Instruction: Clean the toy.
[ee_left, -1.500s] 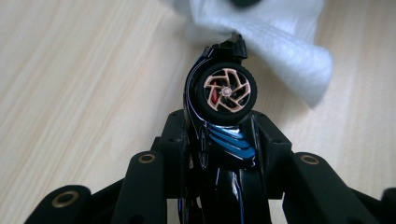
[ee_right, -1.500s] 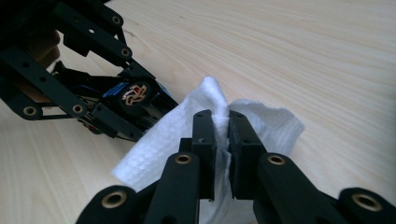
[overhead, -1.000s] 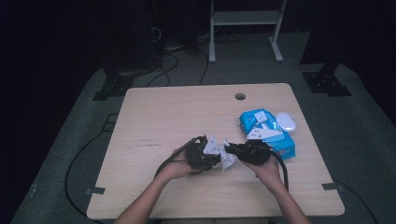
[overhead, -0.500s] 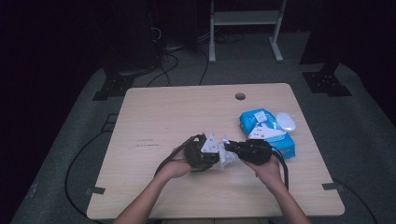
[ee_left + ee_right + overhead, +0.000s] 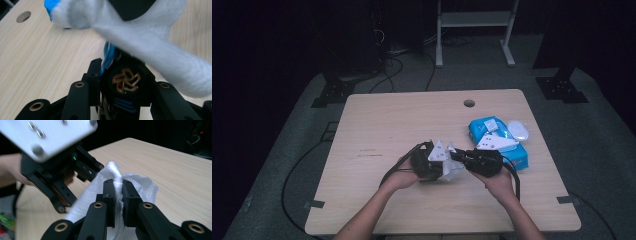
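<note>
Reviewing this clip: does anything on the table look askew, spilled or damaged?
Nothing spilled or damaged. The white wet wipe is crumpled, pinched between the right tool jaws beside the left tool. The blue wipes pack lies at a slant on the table.

The wipe (image 5: 140,187) looks like soft, fuzzy white cloth, the tongs (image 5: 118,191) matt black plastic with brass-coloured rivets, the counter (image 5: 402,120) smooth pale wood grain, the pack (image 5: 492,137) glossy blue plastic film, and the plate (image 5: 47,135) matt grey metal.
</note>
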Tool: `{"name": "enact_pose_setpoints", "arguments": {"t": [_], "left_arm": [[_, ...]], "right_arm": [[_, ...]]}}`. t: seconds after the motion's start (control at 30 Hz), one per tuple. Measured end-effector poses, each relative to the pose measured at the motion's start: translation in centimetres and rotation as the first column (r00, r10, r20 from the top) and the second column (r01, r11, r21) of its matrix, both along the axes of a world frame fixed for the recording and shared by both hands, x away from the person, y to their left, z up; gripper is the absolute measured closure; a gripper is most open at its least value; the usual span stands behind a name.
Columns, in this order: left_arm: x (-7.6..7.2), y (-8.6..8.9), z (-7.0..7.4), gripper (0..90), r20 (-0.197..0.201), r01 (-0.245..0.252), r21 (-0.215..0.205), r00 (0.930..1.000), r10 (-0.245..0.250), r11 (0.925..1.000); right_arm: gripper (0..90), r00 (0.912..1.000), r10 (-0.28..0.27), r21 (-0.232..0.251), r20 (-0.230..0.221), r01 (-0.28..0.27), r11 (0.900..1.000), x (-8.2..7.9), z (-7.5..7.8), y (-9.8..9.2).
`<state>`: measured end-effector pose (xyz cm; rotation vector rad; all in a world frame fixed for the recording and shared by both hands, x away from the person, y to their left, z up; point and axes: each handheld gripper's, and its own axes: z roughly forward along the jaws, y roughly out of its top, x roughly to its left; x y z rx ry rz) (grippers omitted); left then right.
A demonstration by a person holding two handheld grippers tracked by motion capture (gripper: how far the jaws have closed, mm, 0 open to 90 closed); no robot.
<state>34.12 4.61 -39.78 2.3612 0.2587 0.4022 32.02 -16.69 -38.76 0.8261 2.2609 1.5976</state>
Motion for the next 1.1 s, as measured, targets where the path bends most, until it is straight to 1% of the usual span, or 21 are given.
{"name": "enact_pose_setpoints", "arguments": {"t": [0.07,0.17,0.23,0.27,0.3,0.33,0.37,0.43,0.47,0.5,0.53,0.6,0.67,0.7,0.77,0.83,0.87,0.97,1.07,1.1], "left_arm": [[0.0,0.2,0.1,63.3,0.001,-0.001,0.002,1.0000,0.001,1.0000],[0.1,0.5,0.2,63.3,-0.003,-0.006,-0.011,1.0000,0.006,0.9999],[0.2,0.6,0.2,63.4,-0.004,-0.007,-0.015,1.0000,0.007,0.9999],[0.2,0.5,0.2,63.4,-0.003,-0.006,-0.015,1.0000,0.006,0.9999],[0.2,0.5,0.2,63.4,-0.004,-0.009,-0.017,1.0000,0.009,0.9998],[0.2,0.5,0.3,63.4,-0.001,-0.008,-0.018,1.0000,0.008,0.9998],[0.2,0.6,0.3,63.4,-0.001,-0.009,-0.019,1.0000,0.008,0.9998],[0.2,0.5,0.3,63.4,0.001,-0.009,-0.022,1.0000,0.009,0.9997],[0.2,0.4,0.3,63.4,0.004,-0.006,-0.017,1.0000,0.006,0.9998],[0.1,0.3,0.4,63.5,0.003,-0.005,-0.023,1.0000,0.006,0.9997],[0.1,0.3,0.4,63.6,0.007,-0.004,-0.027,1.0000,0.004,0.9996],[0.1,0.3,0.6,63.8,0.008,0.000,-0.033,1.0000,0.001,0.9995],[0.0,0.3,0.6,63.8,0.011,0.000,-0.025,0.9999,0.000,0.9997],[0.0,0.3,0.6,63.8,0.010,0.000,-0.028,0.9999,0.000,0.9996],[0.1,0.3,0.6,64.0,0.003,-0.002,-0.037,1.0000,0.002,0.9993],[0.1,0.3,0.6,64.0,0.002,-0.002,-0.040,1.0000,0.002,0.9992],[0.1,0.3,0.6,64.0,0.002,0.000,-0.039,1.0000,0.001,0.9992],[0.1,0.2,0.6,64.0,0.003,0.002,-0.039,1.0000,-0.002,0.9992],[0.1,0.1,0.5,64.0,0.005,0.006,-0.036,1.0000,-0.005,0.9994],[0.1,0.1,0.5,64.0,0.004,0.006,-0.037,1.0000,-0.006,0.9993]], "right_arm": [[82.1,0.9995,-0.018,0.011,-0.026,0.018,1.000,0.4,-0.6,-0.6],[82.1,0.9948,-0.062,-0.022,-0.080,0.060,0.998,1.2,-1.8,-1.5],[82.1,0.9910,-0.067,-0.031,-0.116,0.064,0.997,1.5,-2.8,-1.8],[82.1,0.9895,-0.066,-0.029,-0.129,0.063,0.998,1.5,-3.0,-1.8],[82.1,0.9891,-0.069,-0.022,-0.130,0.067,0.998,1.6,-3.0,-1.7],[82.1,0.9898,-0.073,-0.019,-0.123,0.071,0.997,1.5,-2.8,-1.6],[82.2,0.9909,-0.067,-0.005,-0.117,0.067,0.998,1.5,-2.5,-1.6],[82.1,0.9930,-0.041,0.065,-0.111,0.048,0.997,1.4,-1.8,-1.8],[82.1,0.9940,-0.029,0.083,-0.105,0.038,0.996,1.4,-1.5,-1.7],[82.1,0.9954,-0.022,0.084,-0.094,0.030,0.996,1.3,-1.2,-1.6],[82.1,0.9962,-0.021,0.074,-0.084,0.028,0.997,1.2,-1.0,-1.5],[82.2,0.9959,-0.028,0.056,-0.086,0.033,0.998,1.1,-1.3,-1.4],[82.2,0.9932,-0.041,0.059,-0.109,0.047,0.997,1.5,-2.1,-1.8],[82.1,0.9904,-0.052,0.045,-0.128,0.058,0.997,1.7,-2.5,-1.9],[82.2,0.9873,-0.071,0.010,-0.142,0.073,0.997,1.8,-3.4,-1.9],[82.1,0.9843,-0.075,-0.021,-0.160,0.073,0.997,2.0,-4.1,-1.6],[82.2,0.9834,-0.073,-0.026,-0.166,0.070,0.997,2.1,-4.3,-1.5],[82.2,0.9777,-0.069,-0.021,-0.199,0.066,0.998,2.3,-5.0,-1.3],[82.2,0.9674,-0.063,-0.010,-0.245,0.062,0.998,2.5,-5.6,-1.1],[82.3,0.9658,-0.059,-0.001,-0.253,0.060,0.998,2.5,-5.7,-1.1]]}}
